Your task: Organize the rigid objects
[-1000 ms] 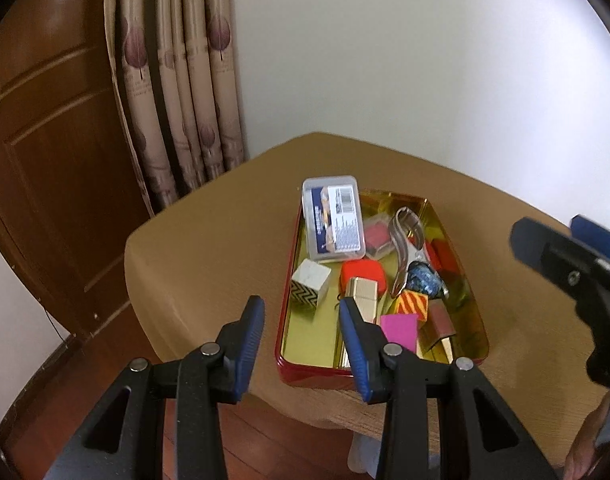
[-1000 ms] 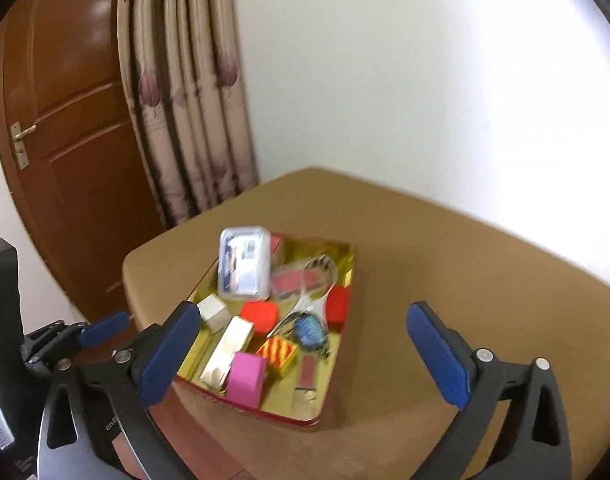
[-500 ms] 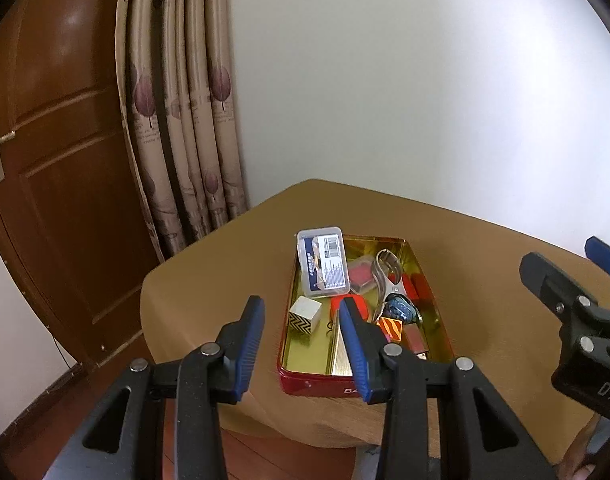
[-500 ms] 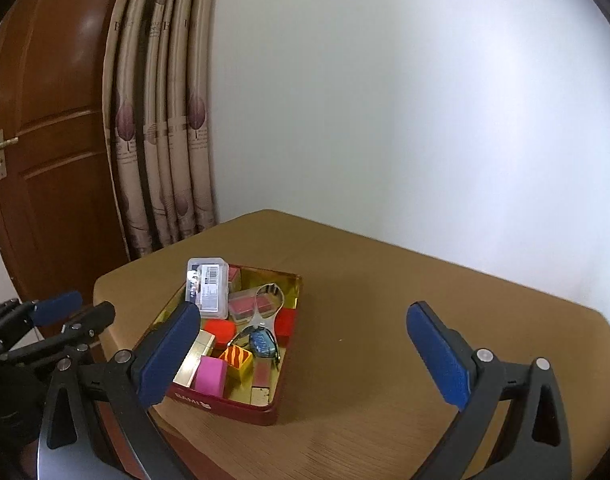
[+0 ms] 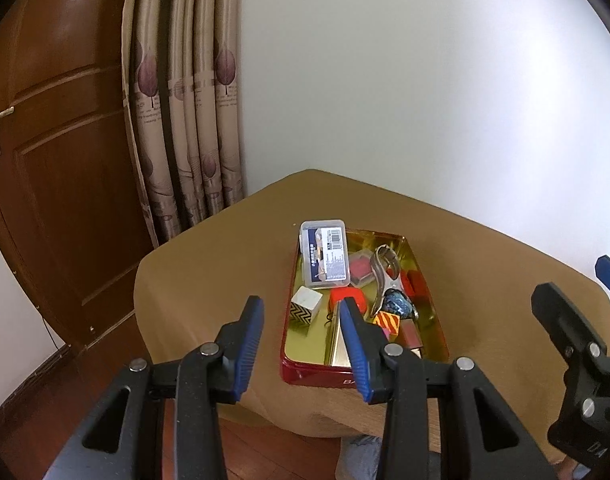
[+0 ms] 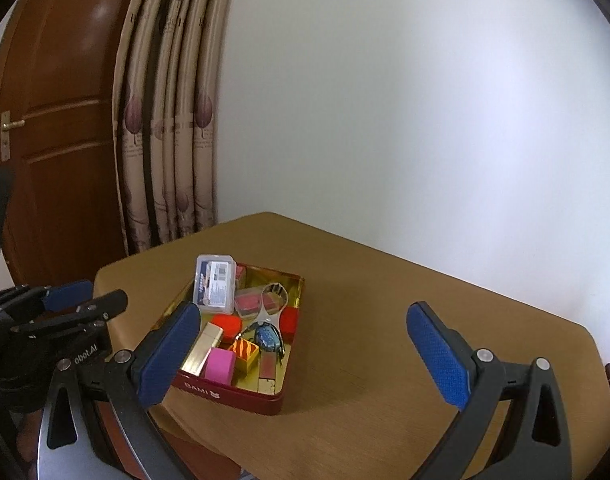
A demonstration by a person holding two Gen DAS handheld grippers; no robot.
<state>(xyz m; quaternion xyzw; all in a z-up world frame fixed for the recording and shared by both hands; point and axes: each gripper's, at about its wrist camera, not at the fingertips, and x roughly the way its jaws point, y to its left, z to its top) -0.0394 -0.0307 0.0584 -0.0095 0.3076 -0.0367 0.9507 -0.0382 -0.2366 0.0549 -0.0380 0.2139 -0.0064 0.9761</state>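
Red-walled, gold-lined tin (image 6: 241, 394) sits on the brown table (image 6: 385, 320) near its 7 o'clock corner in the right wrist view, and it already holds the task's rigid objects: a clear plastic case (image 5: 325, 254) at the tin's 11 o'clock end, a white block with black chevrons (image 5: 305, 306), a red block (image 5: 347, 296), a metal opener (image 5: 383, 272), an orange striped block (image 6: 245, 350), a pink block (image 6: 219, 366) and a gold bar (image 6: 203, 348).

Your left tool (image 5: 301, 344) stands with a narrow gap and nothing between its pads; your right tool (image 6: 305, 356) stands wide, also empty. Both hover off the table, short of the tin.

Judged from this, no pick is under way. To approach well, bring one tool down over a single block with free sides, such as the pink block at the tin's near wall, and keep the other clear so the pads do not collide. Avoid the opener, which overlaps its neighbours.

Legible writing: "BAMI" on the tin's near wall; a barcode label on the case, its text too small to read.
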